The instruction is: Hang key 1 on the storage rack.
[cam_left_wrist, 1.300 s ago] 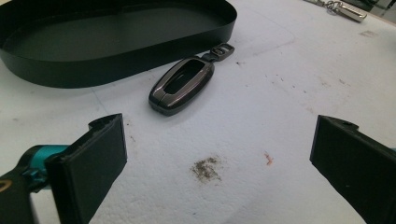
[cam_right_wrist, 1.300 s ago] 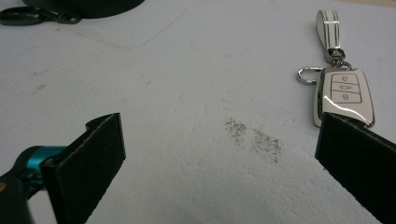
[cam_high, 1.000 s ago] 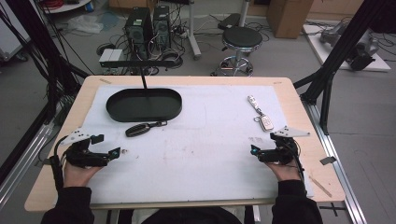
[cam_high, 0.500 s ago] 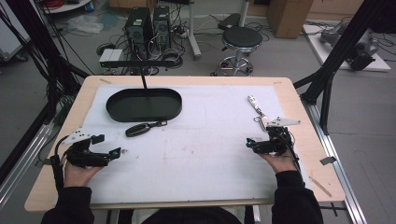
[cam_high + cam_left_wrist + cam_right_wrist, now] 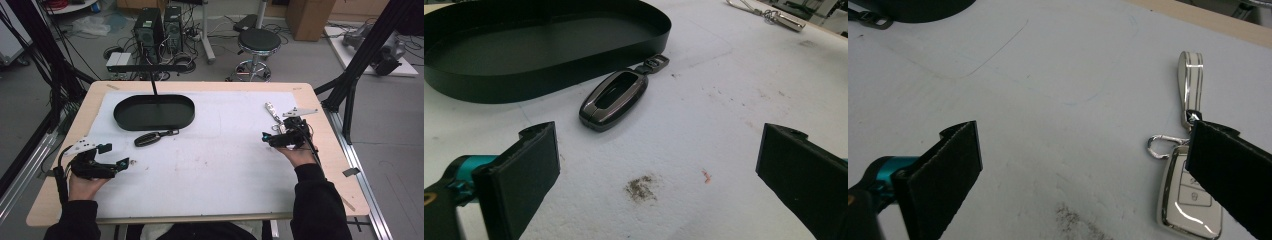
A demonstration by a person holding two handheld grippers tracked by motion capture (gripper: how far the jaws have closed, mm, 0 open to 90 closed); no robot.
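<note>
A black key fob [image 5: 150, 138] lies on the white mat just in front of the black oval tray [image 5: 122, 117]. My left gripper [image 5: 124, 163] rests open at the near left, and its view has the black key fob [image 5: 616, 97] ahead of the wide-apart jaws. A white key fob [image 5: 1190, 200] with a strap [image 5: 1190, 80] lies at the right. My right gripper [image 5: 266, 136] is open beside it, and the right jaw covers part of the fob. The strap [image 5: 271, 110] reaches away from the gripper.
The tray [image 5: 549, 80] holds nothing. A thin black post [image 5: 152, 85] stands behind it. The white mat [image 5: 210, 165] has small dirt marks [image 5: 641, 186]. The wooden table edge [image 5: 335, 150] runs along the right, and a stool and computer cases stand beyond the table.
My right gripper has moved away from the person, up to the white key fob. The left gripper has stayed almost still.
</note>
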